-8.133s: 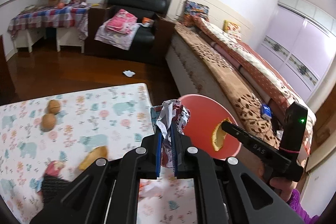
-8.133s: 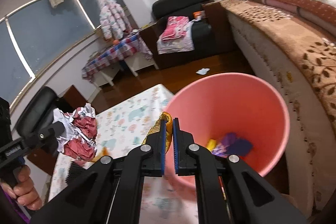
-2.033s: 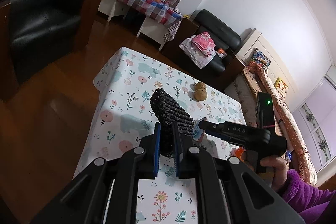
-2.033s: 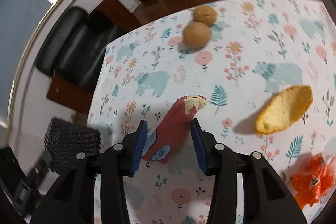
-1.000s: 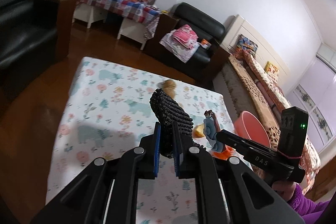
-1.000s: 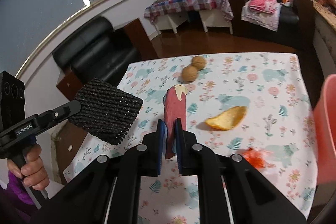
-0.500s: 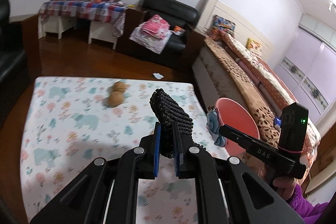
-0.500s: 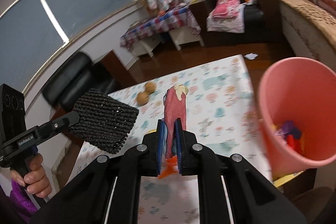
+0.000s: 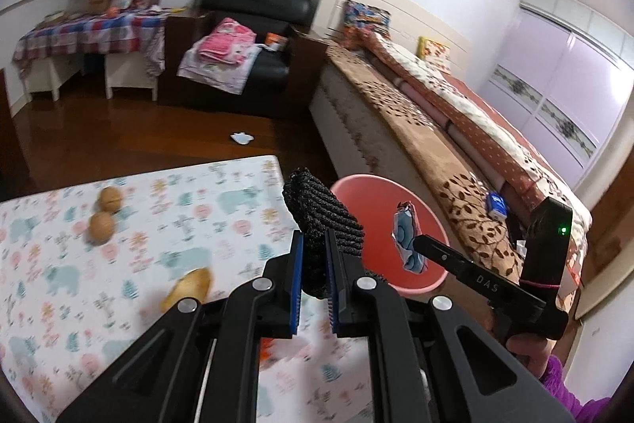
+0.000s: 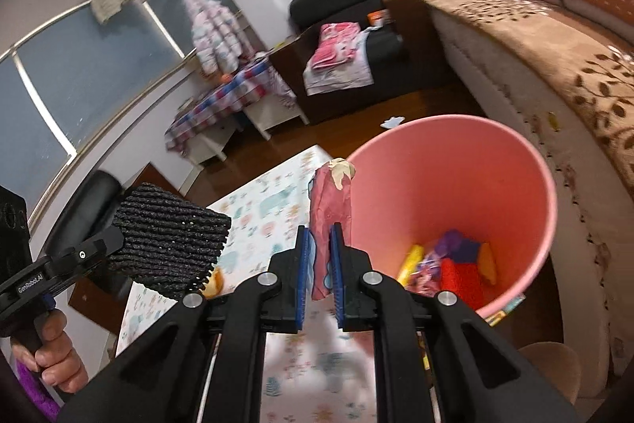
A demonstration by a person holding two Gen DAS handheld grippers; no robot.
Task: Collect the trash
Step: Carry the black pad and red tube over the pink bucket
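Note:
My left gripper (image 9: 314, 264) is shut on a black mesh foam sleeve (image 9: 323, 221), which also shows at the left of the right wrist view as the black sleeve (image 10: 166, 240). My right gripper (image 10: 317, 264) is shut on a red snack wrapper (image 10: 329, 201) and holds it upright at the near rim of the pink bin (image 10: 531, 177). In the left wrist view the wrapper (image 9: 408, 240) hangs over the pink bin (image 9: 432, 280). Several bright scraps lie at the bin's bottom. An orange peel (image 9: 188, 288) lies on the table.
Two walnuts (image 9: 105, 217) rest on the floral tablecloth (image 9: 59, 264). A long bed (image 9: 455, 129) runs just behind the bin. A black armchair (image 9: 253, 38) with clothes stands farther back, and a white scrap (image 9: 242, 137) lies on the wooden floor.
Both grippers swung right across the table toward the bed, each keeping its hold. The bin has come close in the right wrist view, and the wrapper now stands at its rim.

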